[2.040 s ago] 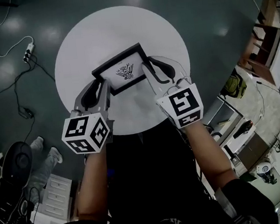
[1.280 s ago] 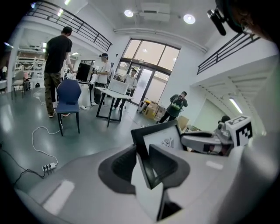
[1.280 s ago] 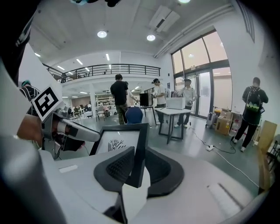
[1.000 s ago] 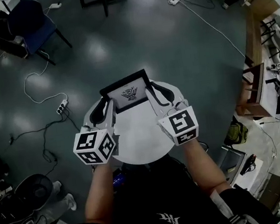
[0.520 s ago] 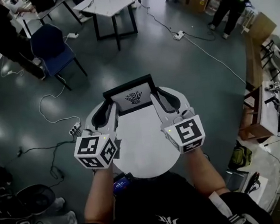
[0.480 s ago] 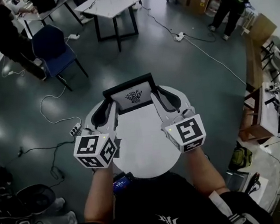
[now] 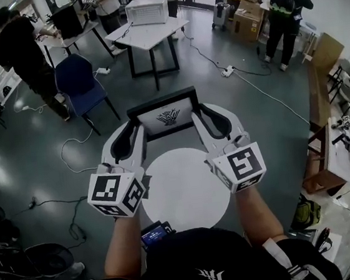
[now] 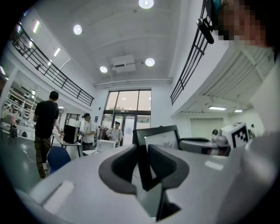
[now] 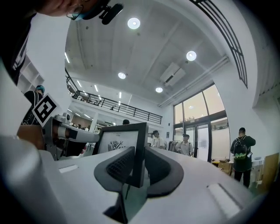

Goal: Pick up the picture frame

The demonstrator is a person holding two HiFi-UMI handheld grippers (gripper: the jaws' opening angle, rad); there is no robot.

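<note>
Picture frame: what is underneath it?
Only air. The left gripper, whose jaws have just closed tighter, and the right gripper hold the picture frame up. Lower down: the round white table and floor; the floor behind the frame is hidden.

Bright, even light is thrown down by round ceiling lamps (image 8: 150,62) above the frame (image 8: 162,139); daylight is let in through windows (image 8: 129,103) behind it. Foreground below the frame is blurred, edges are bowed and darkened, sheen is caught on the floor (image 7: 38,152).
</note>
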